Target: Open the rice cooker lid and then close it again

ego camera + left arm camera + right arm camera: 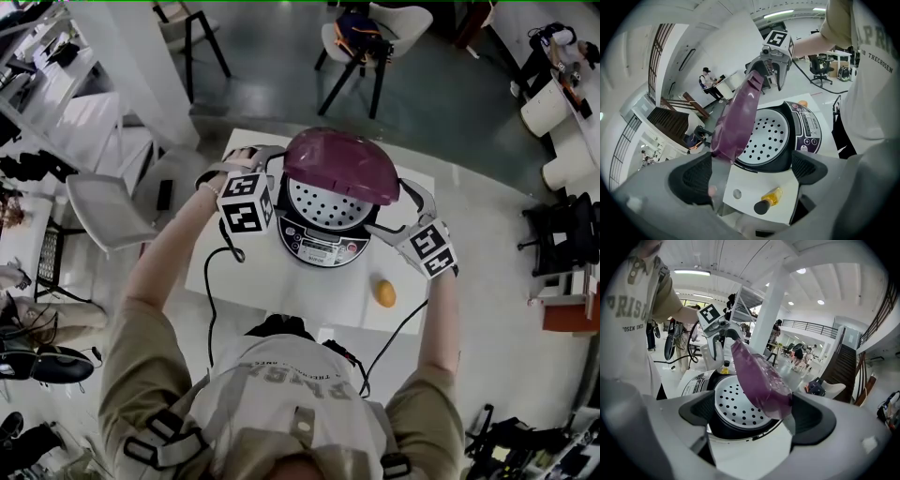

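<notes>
Two wide-open claws are flanking the rice cooker: left gripper and right gripper are each touching one pad against its raised purple lid.

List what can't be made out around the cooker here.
- Hinge of the purple domed plastic lid: head view, hidden behind the lid itself.
- Pot contents: every view, covered by the white perforated tray.
- Print on the black control panel: too small, every view.
</notes>
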`<state>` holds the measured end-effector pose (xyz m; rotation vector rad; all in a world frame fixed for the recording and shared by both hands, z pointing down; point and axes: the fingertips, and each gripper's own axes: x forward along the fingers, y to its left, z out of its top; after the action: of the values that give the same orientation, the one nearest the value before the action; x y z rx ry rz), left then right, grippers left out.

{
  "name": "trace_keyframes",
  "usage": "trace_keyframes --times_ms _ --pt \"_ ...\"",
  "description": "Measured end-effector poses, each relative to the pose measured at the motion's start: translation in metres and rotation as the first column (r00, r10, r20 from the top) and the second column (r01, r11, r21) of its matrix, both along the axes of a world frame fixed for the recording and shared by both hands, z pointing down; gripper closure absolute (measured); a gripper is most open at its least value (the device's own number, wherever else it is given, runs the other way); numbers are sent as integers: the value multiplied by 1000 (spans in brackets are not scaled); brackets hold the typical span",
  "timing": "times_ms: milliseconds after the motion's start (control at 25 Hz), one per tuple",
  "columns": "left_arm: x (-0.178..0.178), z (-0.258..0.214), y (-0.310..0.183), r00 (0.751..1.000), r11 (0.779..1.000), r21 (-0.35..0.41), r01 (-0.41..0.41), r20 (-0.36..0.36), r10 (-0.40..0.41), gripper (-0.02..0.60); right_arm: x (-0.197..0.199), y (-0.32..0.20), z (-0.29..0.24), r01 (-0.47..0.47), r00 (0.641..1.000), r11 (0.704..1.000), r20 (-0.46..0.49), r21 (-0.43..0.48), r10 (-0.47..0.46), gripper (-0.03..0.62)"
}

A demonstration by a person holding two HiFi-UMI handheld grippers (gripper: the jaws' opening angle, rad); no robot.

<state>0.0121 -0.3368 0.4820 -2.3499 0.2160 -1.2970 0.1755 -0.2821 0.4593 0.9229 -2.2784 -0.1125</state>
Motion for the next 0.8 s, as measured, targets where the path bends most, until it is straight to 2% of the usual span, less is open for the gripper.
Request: trace_keyframes --times_ms 520,800 --pt "-9 34 27 997 998 -58 -19 76 23 36 -3 24 32 36 999 995 -19 -92 -38 111" --pt "-11 46 34 997 997 -83 -11 78 17 37 -5 32 44 50 998 991 -27 -127 -54 111"
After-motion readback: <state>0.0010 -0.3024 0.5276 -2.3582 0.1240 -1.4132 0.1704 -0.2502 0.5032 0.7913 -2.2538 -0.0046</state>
